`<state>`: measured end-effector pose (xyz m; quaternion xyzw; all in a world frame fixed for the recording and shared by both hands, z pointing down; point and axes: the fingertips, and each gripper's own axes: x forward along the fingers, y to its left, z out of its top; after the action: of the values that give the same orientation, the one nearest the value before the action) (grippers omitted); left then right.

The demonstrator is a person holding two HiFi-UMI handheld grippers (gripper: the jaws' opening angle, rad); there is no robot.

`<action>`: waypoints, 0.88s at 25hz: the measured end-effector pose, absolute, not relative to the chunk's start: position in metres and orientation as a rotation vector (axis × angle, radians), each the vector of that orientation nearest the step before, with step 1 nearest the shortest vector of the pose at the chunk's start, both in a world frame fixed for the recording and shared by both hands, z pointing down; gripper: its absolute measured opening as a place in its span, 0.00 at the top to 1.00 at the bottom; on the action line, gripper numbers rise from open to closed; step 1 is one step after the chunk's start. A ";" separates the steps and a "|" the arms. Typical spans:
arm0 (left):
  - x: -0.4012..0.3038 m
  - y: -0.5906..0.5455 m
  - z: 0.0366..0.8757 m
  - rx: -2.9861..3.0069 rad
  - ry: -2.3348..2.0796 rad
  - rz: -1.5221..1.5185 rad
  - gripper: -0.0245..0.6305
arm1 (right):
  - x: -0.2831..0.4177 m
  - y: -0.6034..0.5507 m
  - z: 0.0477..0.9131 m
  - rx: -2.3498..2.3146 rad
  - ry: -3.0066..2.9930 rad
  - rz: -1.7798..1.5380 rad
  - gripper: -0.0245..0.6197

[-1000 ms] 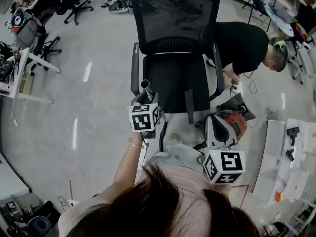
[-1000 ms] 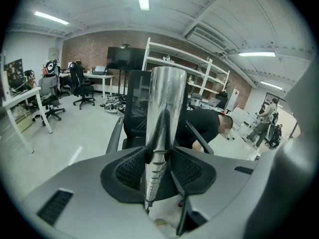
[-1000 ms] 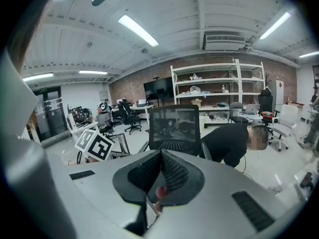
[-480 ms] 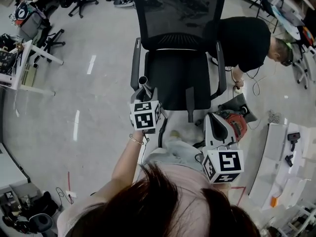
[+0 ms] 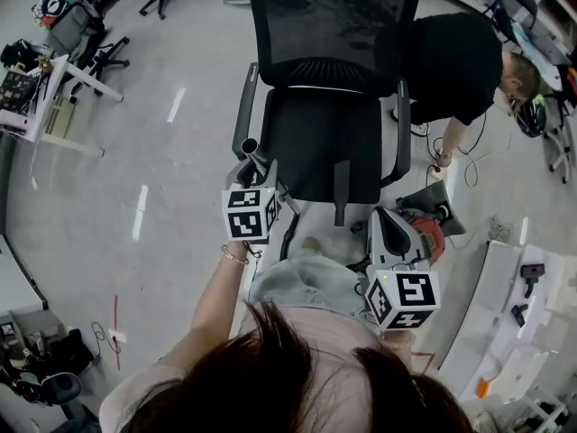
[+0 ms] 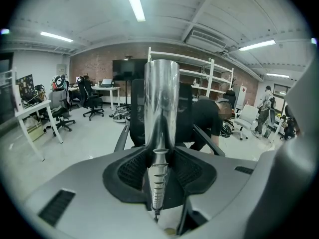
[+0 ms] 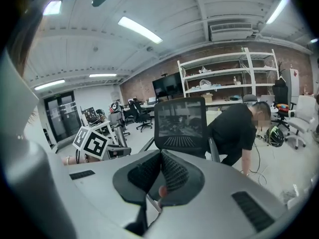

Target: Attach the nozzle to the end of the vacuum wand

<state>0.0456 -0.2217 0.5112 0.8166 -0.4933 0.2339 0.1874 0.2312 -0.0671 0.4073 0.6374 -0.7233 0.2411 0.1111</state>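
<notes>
My left gripper (image 5: 253, 173) is shut on a shiny metal vacuum wand (image 5: 250, 150). The wand's open end points up and away, toward the black office chair (image 5: 325, 142). In the left gripper view the wand (image 6: 161, 103) stands upright between the jaws of the left gripper (image 6: 159, 156). My right gripper (image 5: 388, 230) hangs lower right, just above the red and grey vacuum body (image 5: 433, 228). In the right gripper view the right gripper (image 7: 160, 159) has its jaws closed together, and I see nothing held in them. Small dark vacuum attachments (image 5: 530, 271) lie on a white table (image 5: 496, 269) at the right.
A person in black (image 5: 455, 61) bends over cables on the floor beyond the chair's right arm. Desks and more chairs (image 5: 68, 34) stand at the far left. White shelving (image 7: 227, 78) lines the back wall.
The head view has swung slightly. My right gripper has sunk a little toward the vacuum body. The left gripper keeps its hold on the wand and has tilted slightly.
</notes>
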 end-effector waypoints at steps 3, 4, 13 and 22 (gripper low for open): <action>0.049 -0.220 0.513 2.298 -1.392 0.667 0.73 | 0.242 -0.068 0.426 1.841 -2.160 0.785 0.93; 0.051 -0.219 0.514 2.297 -1.394 0.669 0.73 | 0.245 -0.069 0.433 1.828 -2.168 0.808 0.93; 0.051 -0.204 0.513 2.319 -1.398 0.664 0.73 | 0.253 -0.069 0.490 1.732 -2.180 0.895 0.92; 0.047 -0.203 0.513 2.350 -1.382 0.641 0.73 | 0.251 -0.074 0.566 1.677 -2.142 1.007 0.92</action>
<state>0.0470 -0.2028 0.5131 0.8269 -0.4864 0.2256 0.1696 0.2509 -0.0744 0.5660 0.5740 -0.7331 0.3445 0.1201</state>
